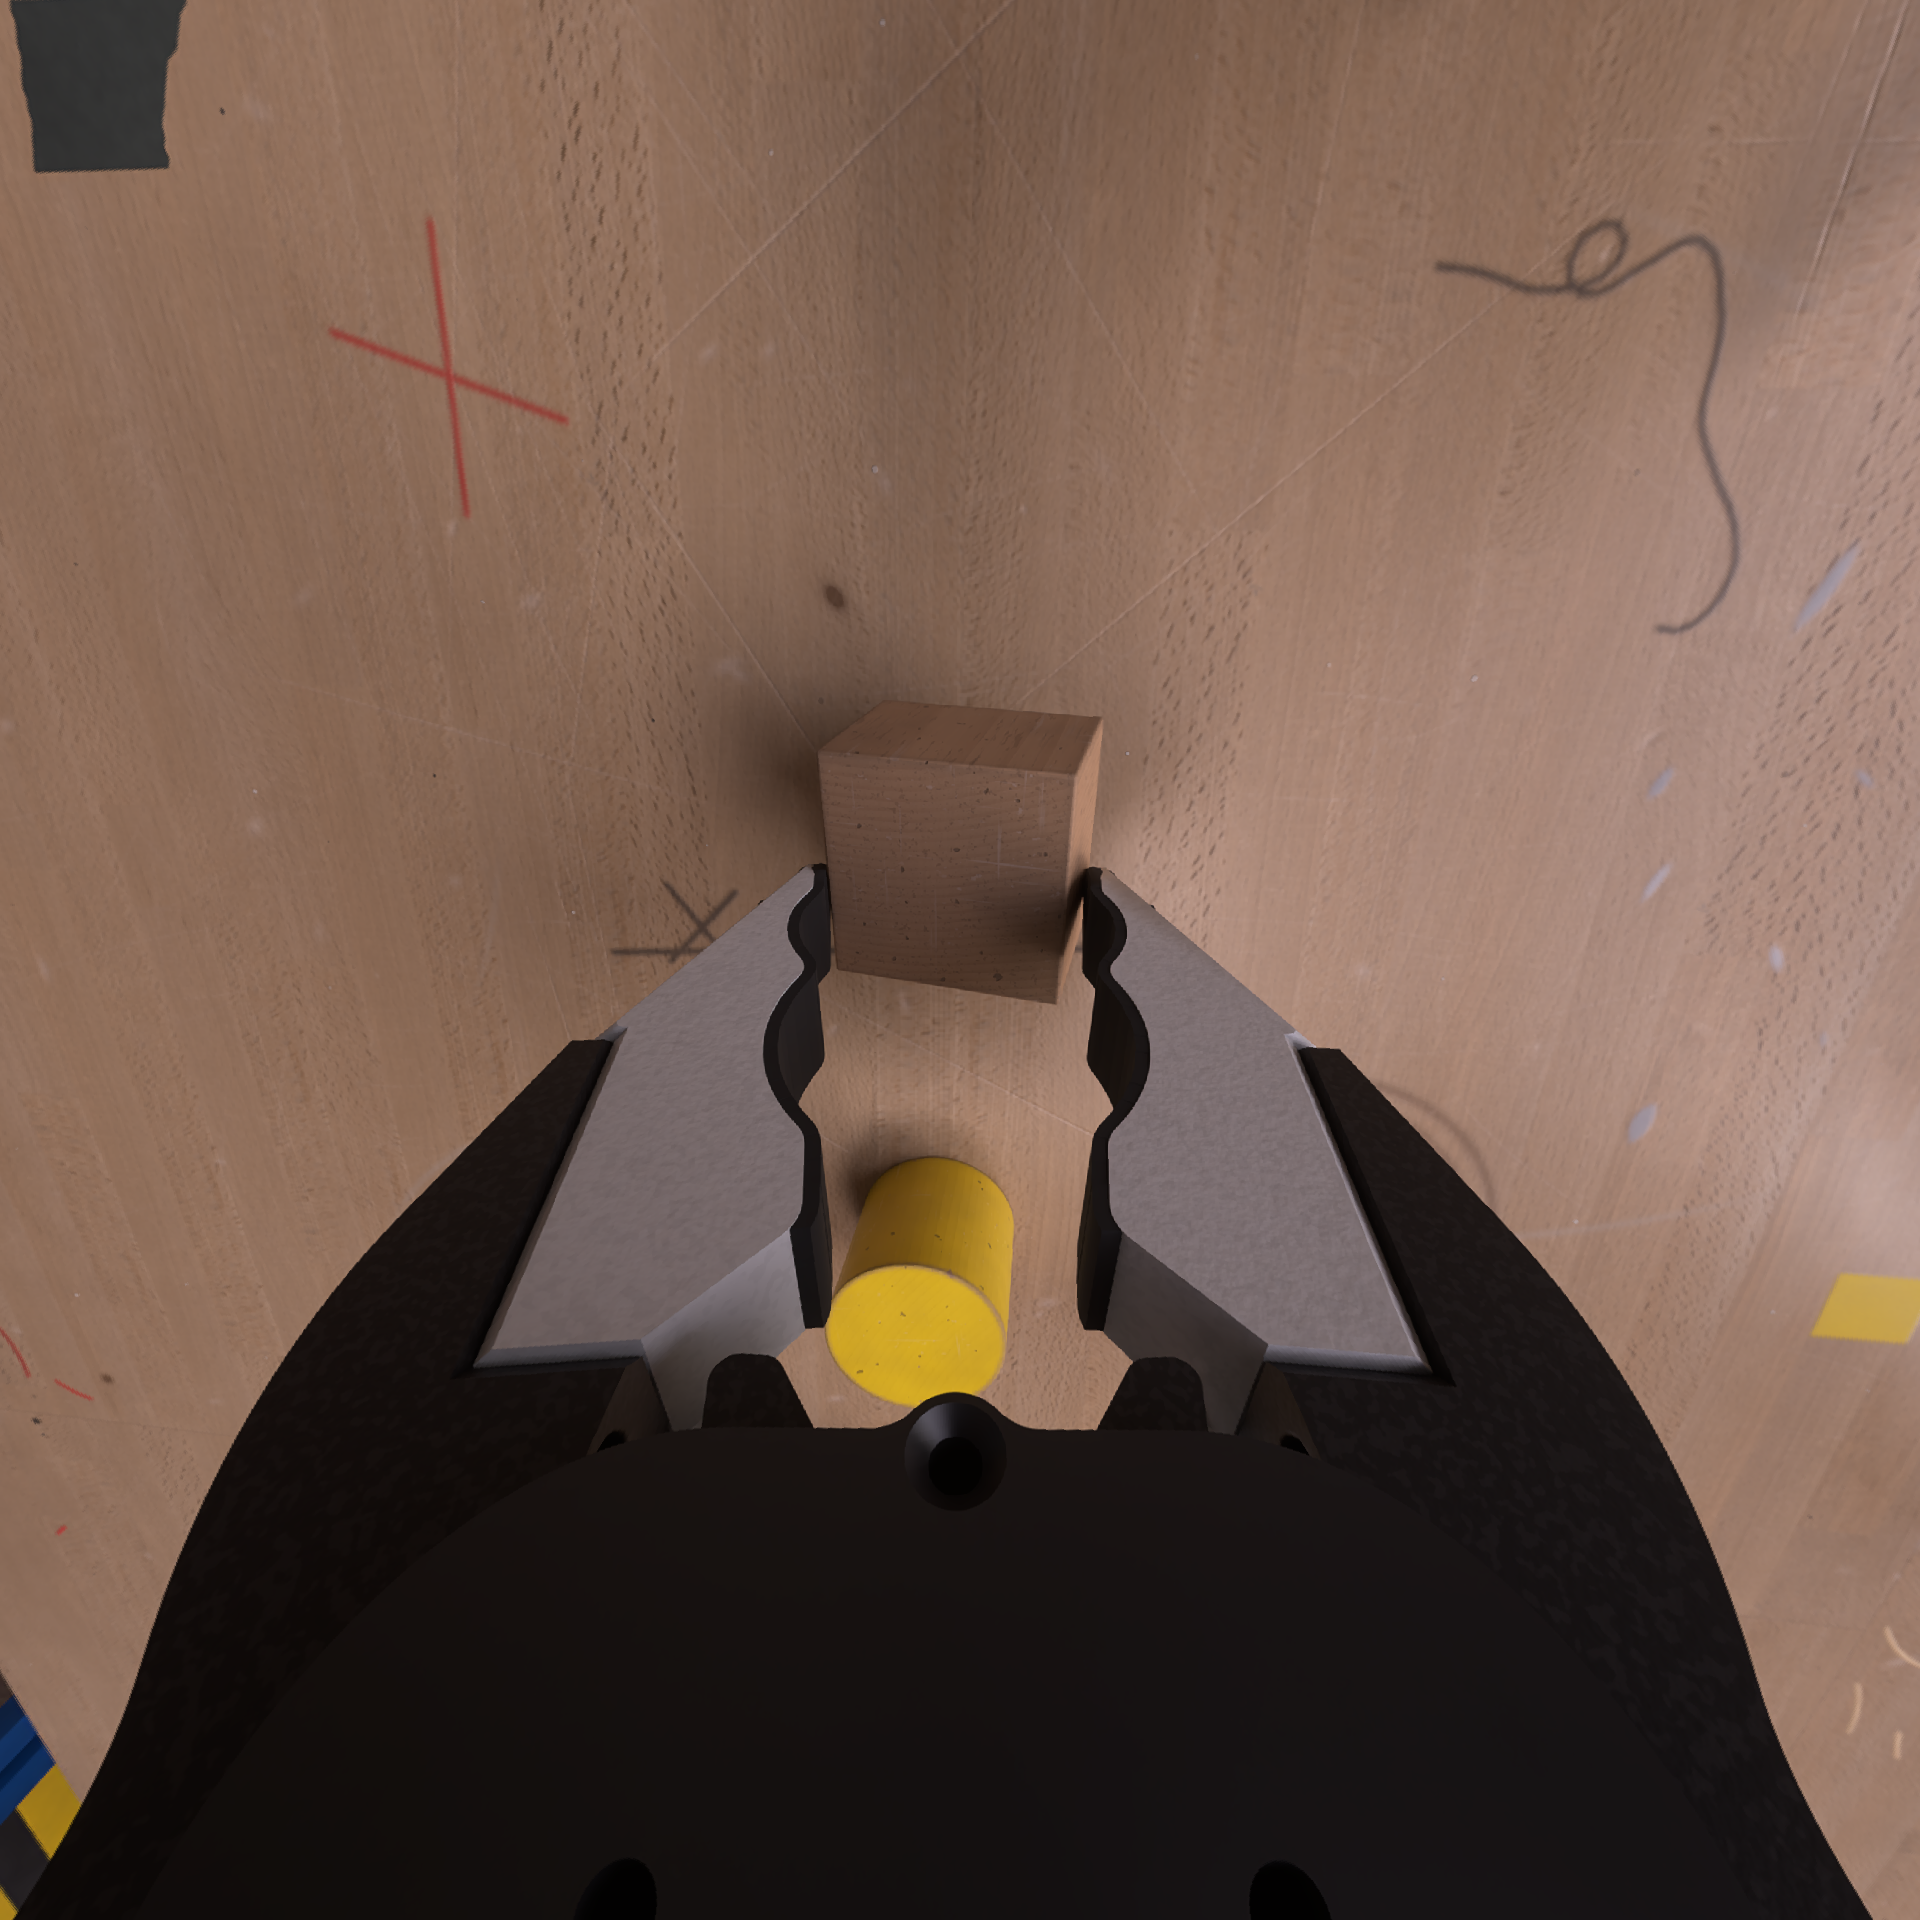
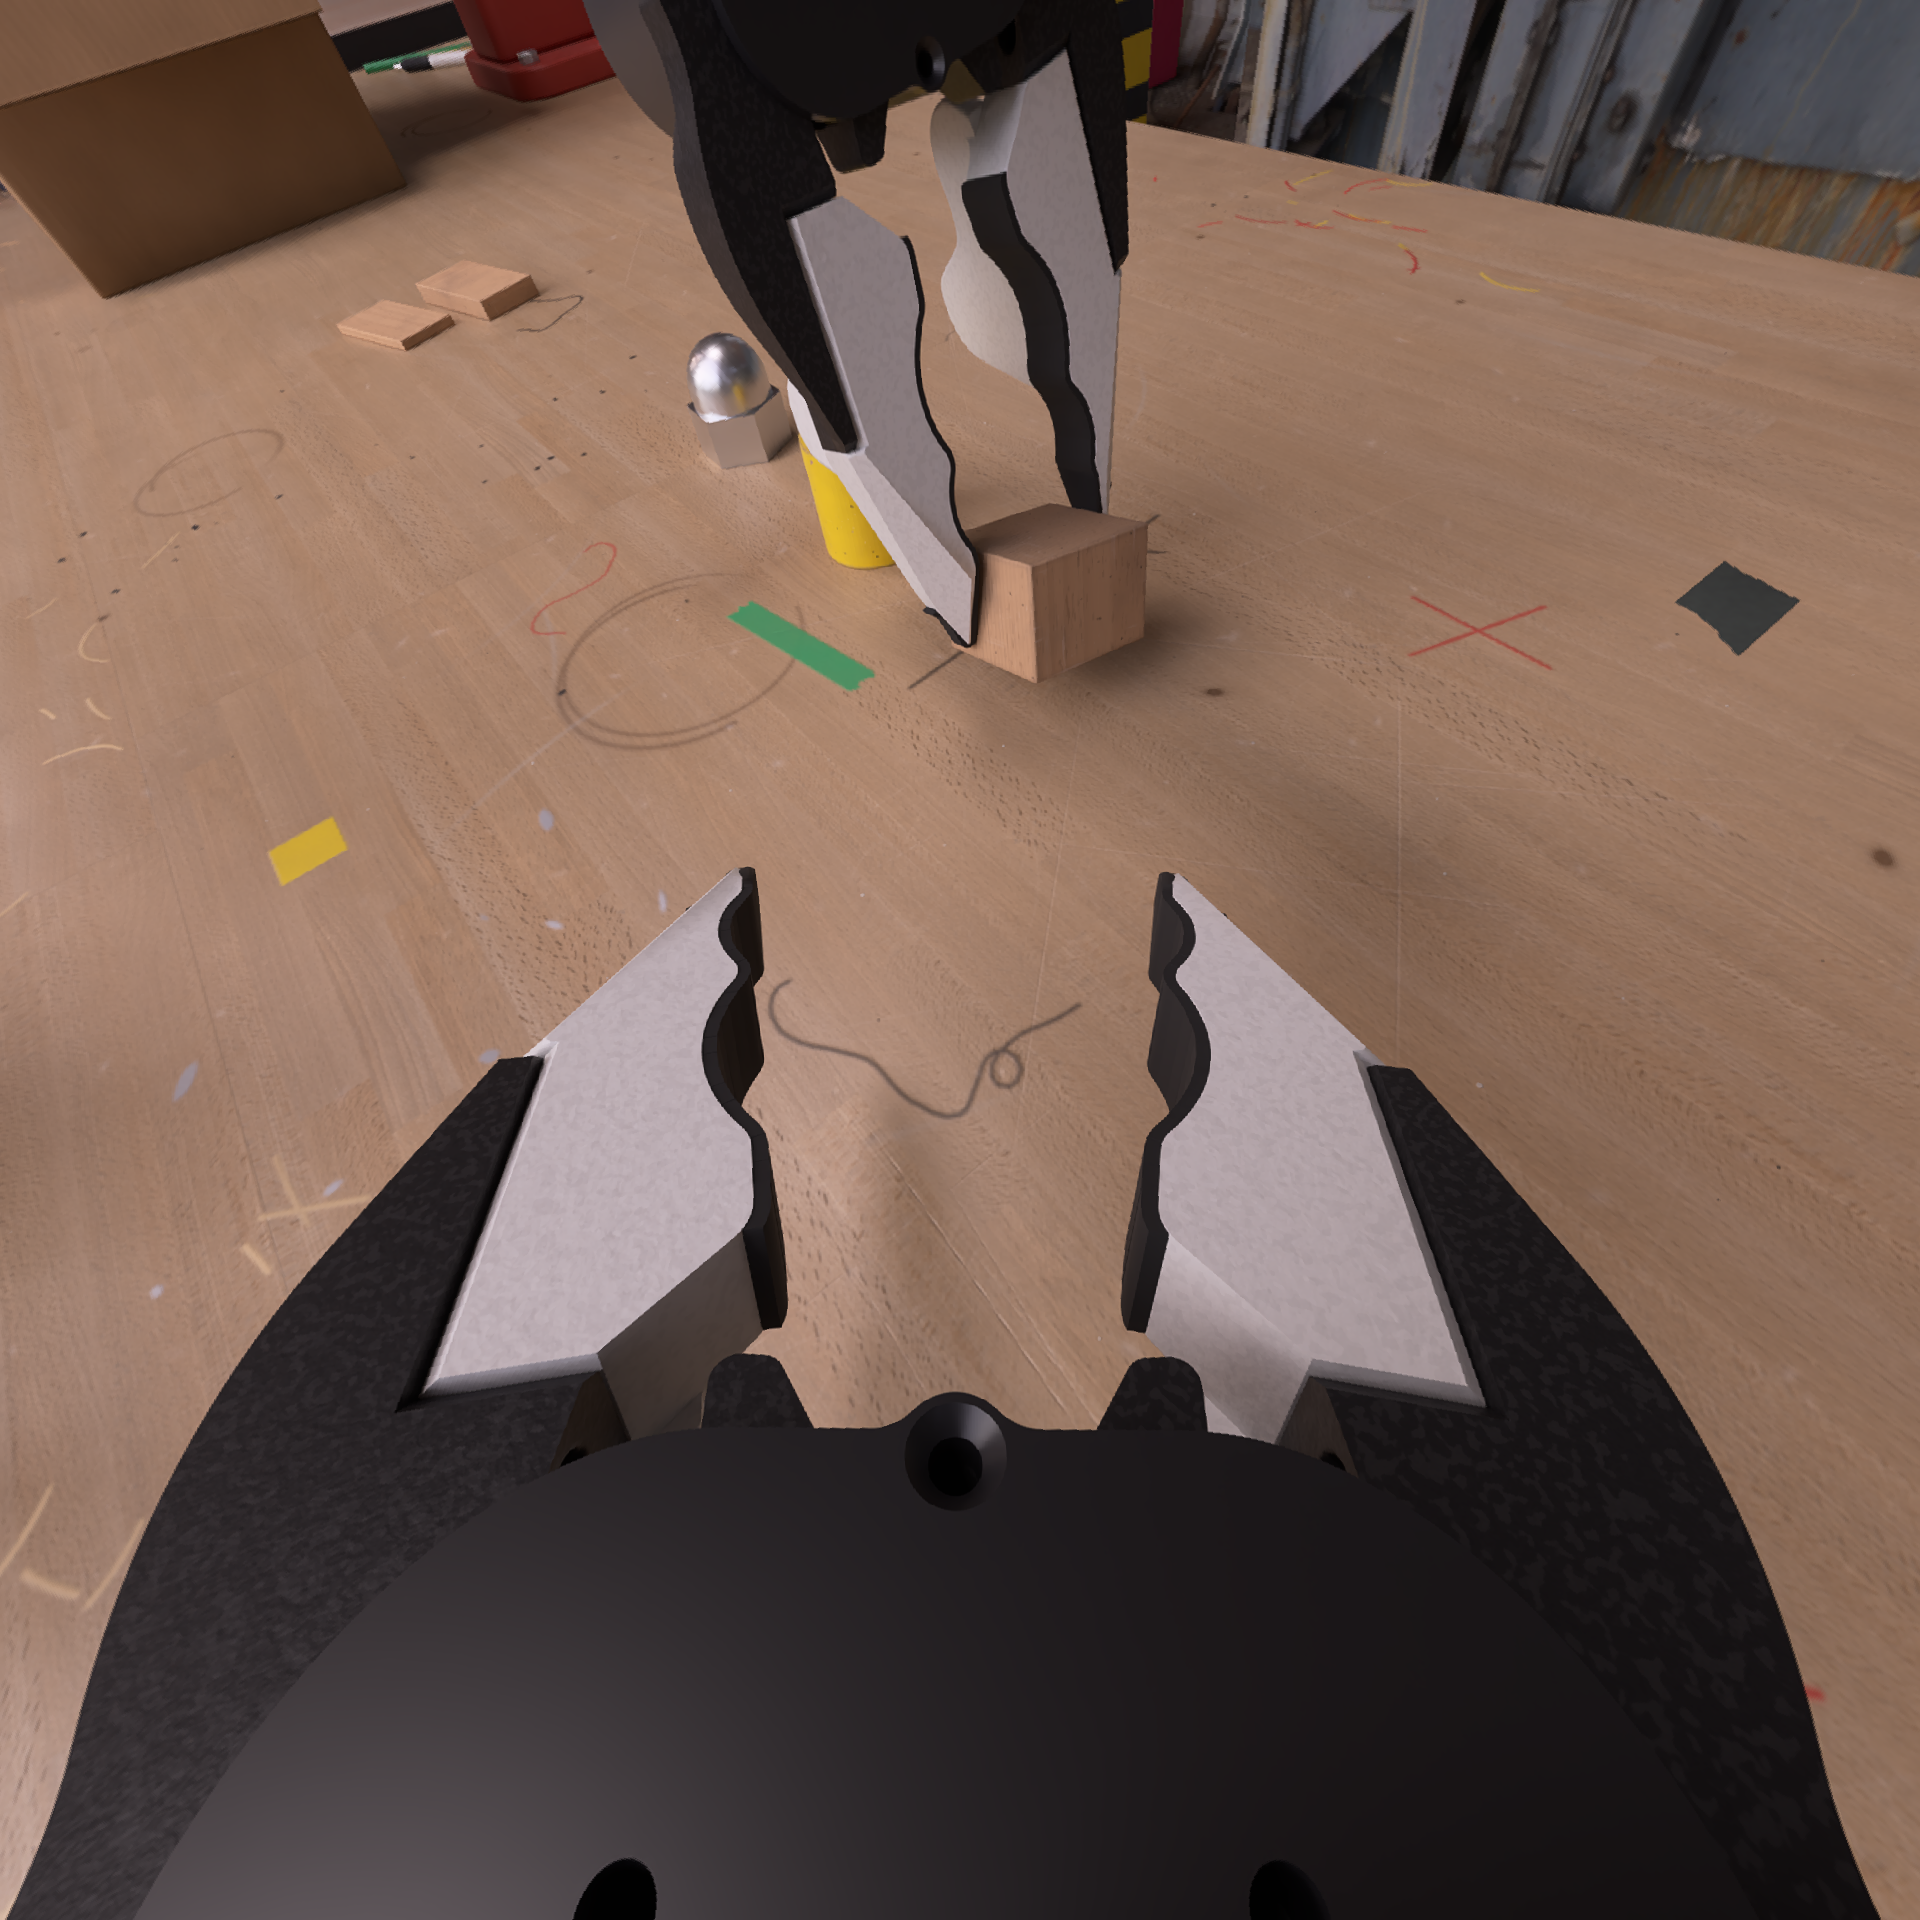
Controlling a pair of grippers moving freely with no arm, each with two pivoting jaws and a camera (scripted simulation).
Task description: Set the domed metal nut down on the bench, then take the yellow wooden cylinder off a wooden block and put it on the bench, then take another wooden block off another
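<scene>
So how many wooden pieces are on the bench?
3: a wooden block between the left gripper's fingertips, and two flat wooden pieces side by side near the cardboard box. More may be hidden.

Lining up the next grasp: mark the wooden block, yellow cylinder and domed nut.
wooden block [image 1: 951,883]: left wrist view, front face.
yellow cylinder [image 1: 914,1335]: left wrist view, round end face.
domed nut [image 2: 725,372]: right wrist view, shiny dome.

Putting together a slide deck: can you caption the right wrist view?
Left tool straddles a wooden block on the bench, yellow cylinder and domed nut behind.
</scene>
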